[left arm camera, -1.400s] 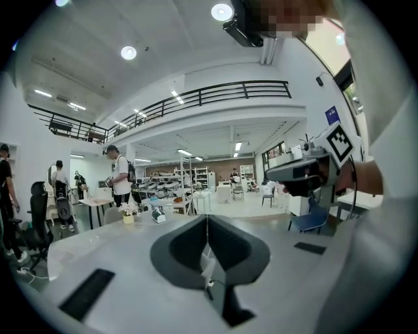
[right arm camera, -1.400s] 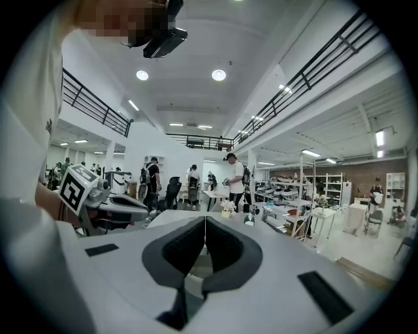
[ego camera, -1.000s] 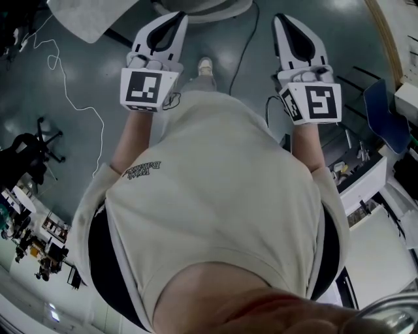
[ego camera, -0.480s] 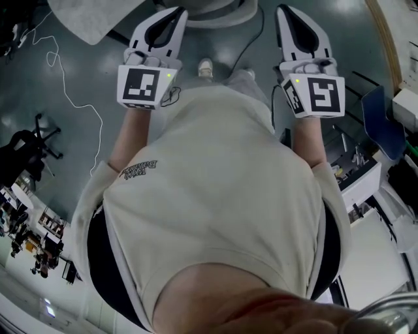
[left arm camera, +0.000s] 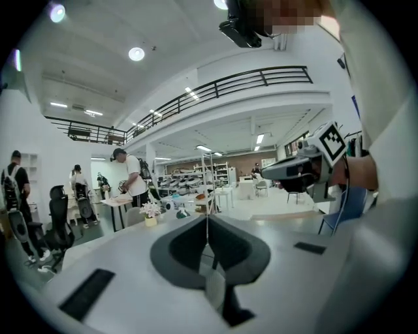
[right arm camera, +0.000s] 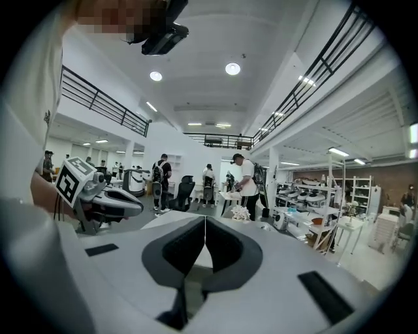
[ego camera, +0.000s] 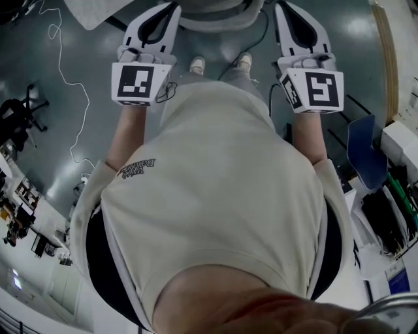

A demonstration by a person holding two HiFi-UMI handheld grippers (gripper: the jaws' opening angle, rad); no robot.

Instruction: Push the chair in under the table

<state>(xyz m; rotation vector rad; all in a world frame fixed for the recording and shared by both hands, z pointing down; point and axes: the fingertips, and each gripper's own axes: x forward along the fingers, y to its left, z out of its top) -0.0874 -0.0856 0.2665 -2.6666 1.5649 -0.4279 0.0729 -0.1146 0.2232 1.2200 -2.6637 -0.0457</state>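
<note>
In the head view both grippers are held out ahead of the person's body, side by side. My left gripper (ego camera: 170,8) and my right gripper (ego camera: 283,8) are both shut with nothing between their jaws. Between their tips, at the frame's top edge, lies a pale curved rim (ego camera: 219,18); whether it is the chair or the table I cannot tell. In the left gripper view the shut gripper (left arm camera: 208,220) points across the hall, with the right gripper (left arm camera: 297,171) beside it. The right gripper view shows its shut gripper (right arm camera: 205,219) and the left gripper (right arm camera: 108,202).
A pale flat panel (ego camera: 98,10) lies at top left. A white cable (ego camera: 72,78) trails over the dark floor. A black office chair (ego camera: 19,117) stands left, a blue chair (ego camera: 362,150) and cluttered shelves right. Several people stand by a table with flowers (right arm camera: 241,212).
The person has stepped forward: both shoes now show, the pale curved rim has come nearer, and both grippers have shifted toward the frame's top. Both stay shut.
</note>
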